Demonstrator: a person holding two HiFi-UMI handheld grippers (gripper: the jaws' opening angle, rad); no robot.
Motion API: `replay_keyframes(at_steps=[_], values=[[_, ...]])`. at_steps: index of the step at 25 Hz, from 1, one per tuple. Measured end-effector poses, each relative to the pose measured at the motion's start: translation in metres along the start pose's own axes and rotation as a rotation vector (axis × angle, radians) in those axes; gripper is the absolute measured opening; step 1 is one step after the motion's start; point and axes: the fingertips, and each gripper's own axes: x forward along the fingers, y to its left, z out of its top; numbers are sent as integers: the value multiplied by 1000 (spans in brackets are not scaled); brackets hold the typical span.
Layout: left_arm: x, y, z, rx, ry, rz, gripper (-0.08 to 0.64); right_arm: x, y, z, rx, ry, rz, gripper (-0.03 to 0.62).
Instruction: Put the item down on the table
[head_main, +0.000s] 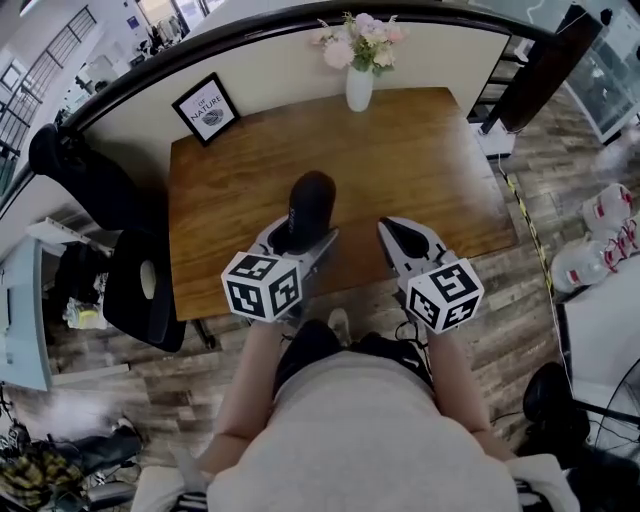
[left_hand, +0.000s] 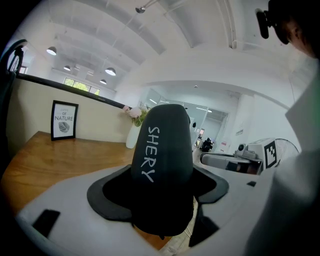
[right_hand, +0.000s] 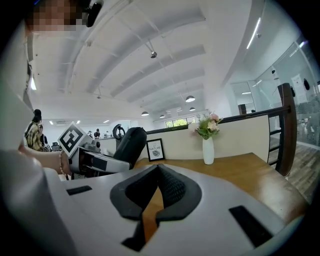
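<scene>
A black oblong case with white lettering stands upright between the jaws of my left gripper, above the near middle of the wooden table. In the left gripper view the case fills the gap and both pads press on its sides. Whether its lower end touches the table is hidden. My right gripper hovers beside it to the right over the table's near edge. Its jaws are shut tip to tip with nothing between them.
A white vase of flowers stands at the table's far edge and a framed picture at its far left corner. A black chair is left of the table. Water bottles lie on the floor at right.
</scene>
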Motion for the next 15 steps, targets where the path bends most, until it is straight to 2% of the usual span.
replay_keyframes(at_steps=[8,15], values=[[25,22,5,-16,42,-39,360,30,-15,-1,15,42,-21,11],[39,37,0,-48,66,-26,360,49,-31,0,15,54,-4,11]])
